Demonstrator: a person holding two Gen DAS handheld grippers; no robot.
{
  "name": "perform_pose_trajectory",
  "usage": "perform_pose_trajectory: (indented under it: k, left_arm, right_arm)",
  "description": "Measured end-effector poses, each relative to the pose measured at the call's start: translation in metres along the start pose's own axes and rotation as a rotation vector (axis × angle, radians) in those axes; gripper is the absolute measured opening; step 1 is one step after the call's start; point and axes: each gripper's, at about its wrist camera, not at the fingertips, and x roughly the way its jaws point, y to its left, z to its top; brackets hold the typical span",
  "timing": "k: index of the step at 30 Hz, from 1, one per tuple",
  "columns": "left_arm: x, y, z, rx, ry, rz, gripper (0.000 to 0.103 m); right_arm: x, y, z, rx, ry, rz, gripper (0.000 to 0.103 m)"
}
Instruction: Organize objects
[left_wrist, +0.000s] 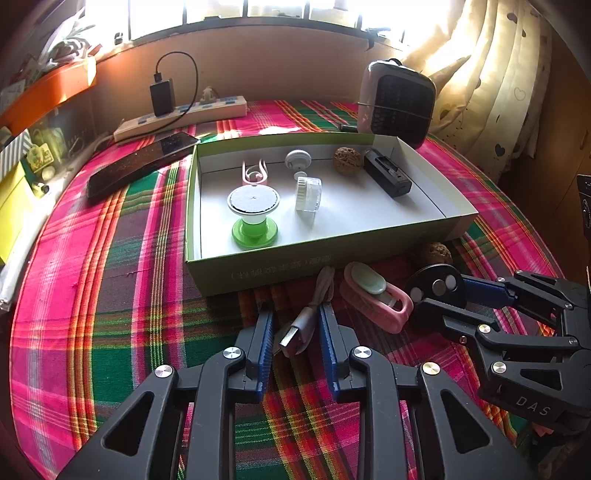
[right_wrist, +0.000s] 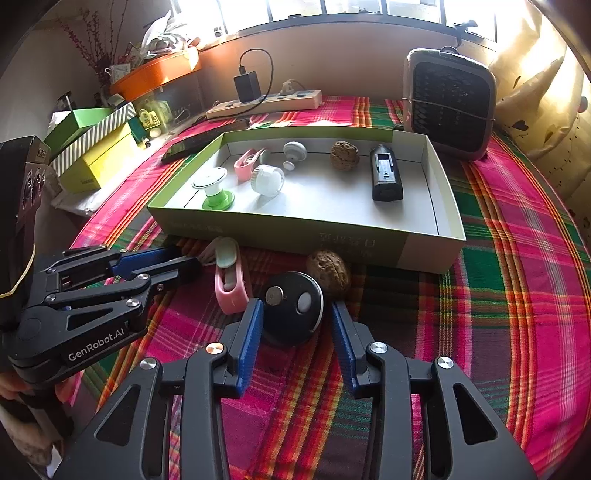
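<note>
Below the green box (left_wrist: 258, 273), your left gripper (left_wrist: 295, 328) straddles a USB cable (left_wrist: 299, 325) — jaws apart. Your right gripper (right_wrist: 297, 325) brackets a black disc (right_wrist: 291, 310) — jaws wide.

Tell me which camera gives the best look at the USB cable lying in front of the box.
The left wrist view. There the USB cable lies unobstructed between the left tongs, metal plug toward the camera. In the right wrist view the left tongs cover most of it; only a pale bit shows beside the pink clip.
</note>
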Motion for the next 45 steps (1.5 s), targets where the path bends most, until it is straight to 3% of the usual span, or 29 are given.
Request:
perform_pose_trajectory:
  k: [6, 17, 27, 30, 37, 45]
  left_arm:
    - [-0.002, -0.003, -0.003, 0.001, -0.001, -0.008, 0.014]
    - [-0.009, -0.002, -0.013, -0.016, 0.002, -0.015, 0.014]
    - [-0.016, -0.001, -0.022, -0.026, 0.009, -0.028, 0.014]
    - [-0.016, -0.002, -0.022, -0.020, 0.012, -0.032, 0.016]
    - [-0.016, -0.012, -0.022, 0.018, 0.009, -0.045, 0.035]
    - [-0.014, -0.013, -0.021, 0.036, 0.007, -0.048, 0.037]
  right_arm:
    - [-0.001, 0.004, -0.002, -0.017, 0.001, 0.013, 0.027]
    - [-0.006, 0.008, -0.005, -0.026, -0.011, 0.024, 0.016]
    - [-0.014, 0.001, -0.014, 0.010, -0.015, 0.043, 0.014]
    - [-0.018, -0.003, -0.019, 0.033, -0.010, 0.064, 0.014]
    - [-0.024, -0.013, -0.026, 0.086, -0.001, 0.100, 0.014]
    - [-0.026, -0.017, -0.029, 0.078, -0.009, 0.039, 0.016]
